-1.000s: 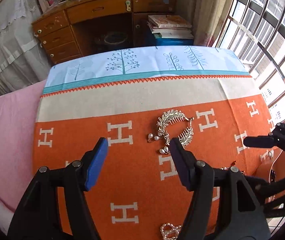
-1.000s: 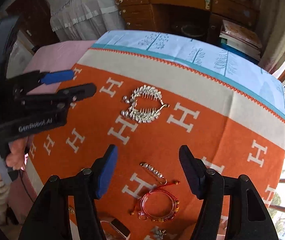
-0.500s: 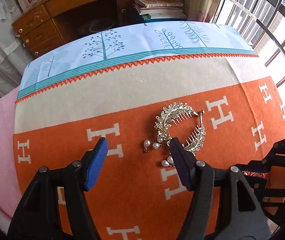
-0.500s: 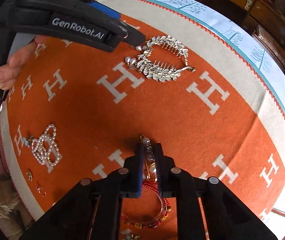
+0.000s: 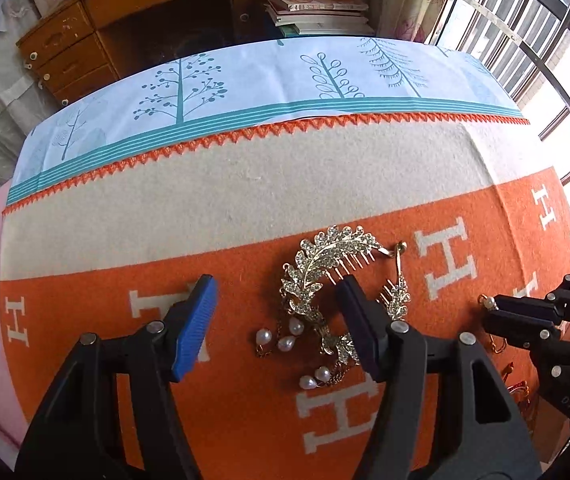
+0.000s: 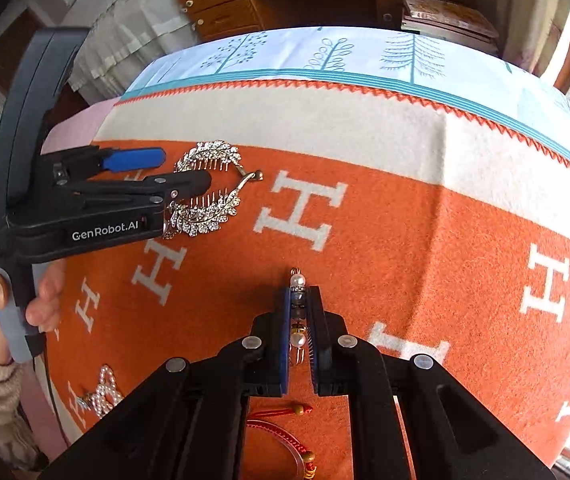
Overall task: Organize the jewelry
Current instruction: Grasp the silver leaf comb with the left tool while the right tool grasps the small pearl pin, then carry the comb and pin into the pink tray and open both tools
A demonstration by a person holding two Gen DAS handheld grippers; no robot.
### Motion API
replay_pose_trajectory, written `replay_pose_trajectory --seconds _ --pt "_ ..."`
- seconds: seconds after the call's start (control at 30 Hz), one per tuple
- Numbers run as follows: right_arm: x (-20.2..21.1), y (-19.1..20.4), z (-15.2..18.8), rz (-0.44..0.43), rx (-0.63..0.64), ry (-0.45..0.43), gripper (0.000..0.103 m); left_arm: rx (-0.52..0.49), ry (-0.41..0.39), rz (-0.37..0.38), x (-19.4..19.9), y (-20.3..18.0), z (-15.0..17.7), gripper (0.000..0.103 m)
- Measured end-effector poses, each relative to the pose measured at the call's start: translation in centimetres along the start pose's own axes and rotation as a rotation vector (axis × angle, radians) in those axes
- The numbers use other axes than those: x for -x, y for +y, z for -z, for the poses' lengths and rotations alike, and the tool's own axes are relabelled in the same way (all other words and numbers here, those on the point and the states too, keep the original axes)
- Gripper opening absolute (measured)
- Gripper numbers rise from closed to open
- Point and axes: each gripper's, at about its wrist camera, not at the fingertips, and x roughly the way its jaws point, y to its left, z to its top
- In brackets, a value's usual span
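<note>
your right gripper (image 6: 300, 320) is clamped on the pearl pin (image 6: 298, 305), lifted off the orange blanket (image 6: 425, 248). left gripper (image 5: 275, 320) is closing over the rhinestone hair comb (image 5: 317, 276) lying there: stiff, snaggy, light, so pinch the leafy spine, not the dangling pearls.

Orange H-pattern blanket (image 5: 245, 420) carries leaf hair comb (image 5: 325, 264), red bracelet (image 6: 285, 436), pearl piece (image 6: 105, 392).

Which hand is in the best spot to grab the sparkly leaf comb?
Left. The left gripper hangs right over the leaf hair comb, its fingers closing around it. The right gripper is busy, shut on a pearl pin, farther away.
</note>
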Motion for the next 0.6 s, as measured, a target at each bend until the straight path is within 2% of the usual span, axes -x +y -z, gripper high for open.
replay_pose_trajectory --seconds 0.03,0.07,0.23,0.33,0.6 --pt "0.2 -1.0 0.2 -0.007 -0.017 -0.006 0.008 -0.004 -0.008 -0.002 0.2 -0.1 0.1 0.042" --pt "0.5 -1.6 0.1 -0.011 -0.029 -0.011 0.008 -0.011 -0.011 -0.003 0.3 -0.3 0.1 0.025" --pt "1.4 -4.3 0.8 -0.019 -0.079 -0.045 0.008 0.023 -0.010 -0.031 1.0 -0.6 0.6 0.024" --pt "3.2 -5.5 1.1 -0.035 -0.105 -0.079 0.008 0.045 -0.033 -0.017 2.9 -0.8 1.2 0.024" --pt "12.9 -6.1 5.5 -0.105 -0.137 -0.251 0.008 -0.009 -0.171 0.041 13.4 -4.7 3.5 0.024"
